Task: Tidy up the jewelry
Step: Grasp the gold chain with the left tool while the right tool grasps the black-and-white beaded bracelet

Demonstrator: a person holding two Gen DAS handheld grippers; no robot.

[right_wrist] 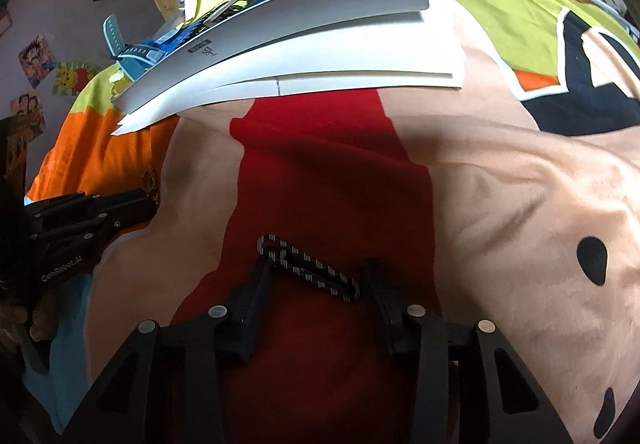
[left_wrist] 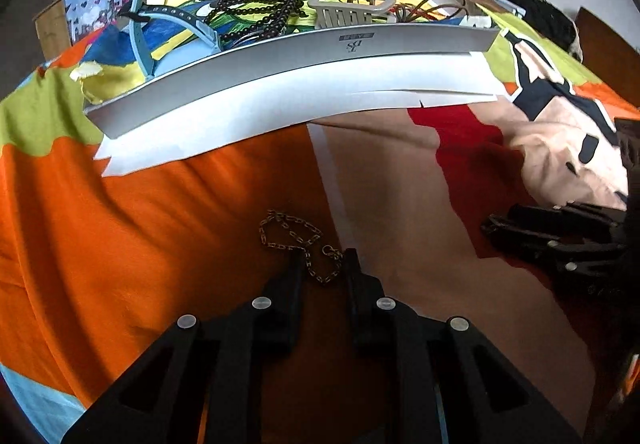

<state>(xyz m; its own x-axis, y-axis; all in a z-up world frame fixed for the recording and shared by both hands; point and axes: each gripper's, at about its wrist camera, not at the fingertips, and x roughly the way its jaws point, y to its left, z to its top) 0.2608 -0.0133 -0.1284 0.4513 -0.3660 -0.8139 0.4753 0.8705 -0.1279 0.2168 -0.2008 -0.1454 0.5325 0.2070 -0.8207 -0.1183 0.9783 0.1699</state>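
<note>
A gold chain bracelet (left_wrist: 298, 242) lies on the orange part of the bedspread. My left gripper (left_wrist: 323, 262) is open with its fingers on either side of the chain's near loop. A black-and-white patterned hair clip (right_wrist: 308, 268) lies on the red patch. My right gripper (right_wrist: 318, 272) is open and straddles it, fingers apart from it. A white box lid used as a tray (left_wrist: 280, 59) holds a dark bead necklace (left_wrist: 256, 13), a beige claw clip (left_wrist: 352, 5), a blue watch strap (left_wrist: 180, 17) and brown cords (left_wrist: 436, 5). The tray also shows in the right wrist view (right_wrist: 304, 11).
A colourful cartoon bedspread (left_wrist: 120, 224) covers the surface. White flaps (left_wrist: 280, 115) of the lid stick out toward me. My right gripper shows at the left view's right edge (left_wrist: 560, 240); my left gripper shows in the right view (right_wrist: 92, 219). Posters hang on the wall (right_wrist: 36, 59).
</note>
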